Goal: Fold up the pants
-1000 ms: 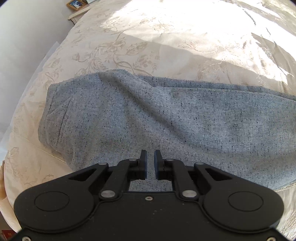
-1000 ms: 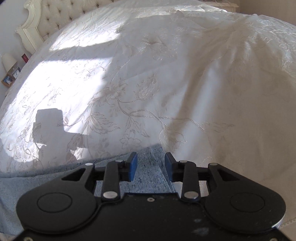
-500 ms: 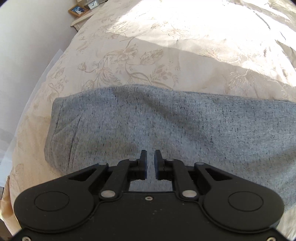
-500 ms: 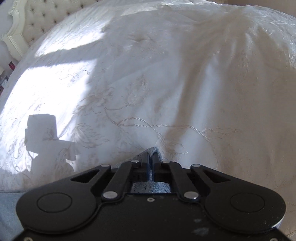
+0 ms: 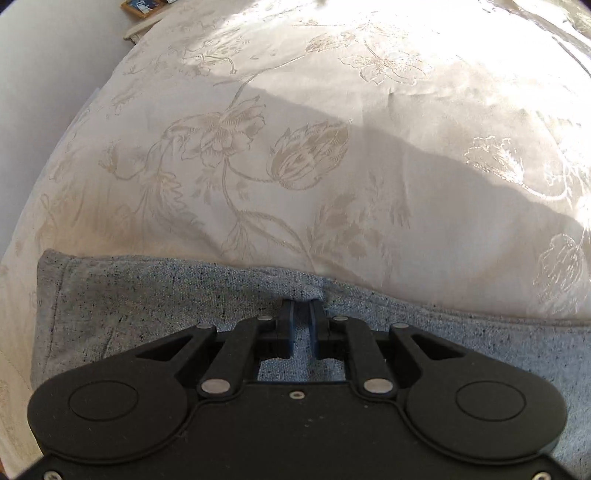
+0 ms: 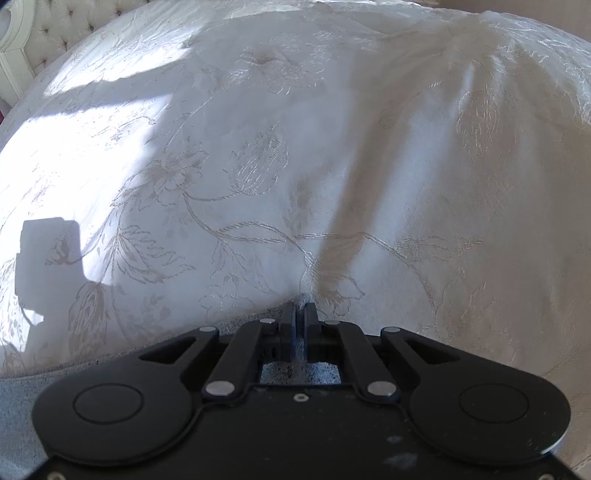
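Observation:
Grey flecked pants (image 5: 147, 302) lie flat across a cream floral bedspread (image 5: 295, 166). In the left wrist view my left gripper (image 5: 301, 314) sits over the pants near their far edge, its jaws nearly closed with a narrow gap and grey cloth between the pads. In the right wrist view my right gripper (image 6: 300, 314) is shut on a corner of the pants (image 6: 303, 299), which pokes out past the fingertips. The rest of the pants (image 6: 22, 387) runs off to the lower left there.
The bedspread (image 6: 332, 166) fills both views, with sunlit patches and shadows. A tufted headboard (image 6: 55, 26) stands at the far left of the right wrist view. A bedside shelf with a picture frame (image 5: 142, 5) is at the top left of the left wrist view.
My left gripper moved forward over the pants to their far edge. My right gripper closed on the pants corner and stays closed on it.

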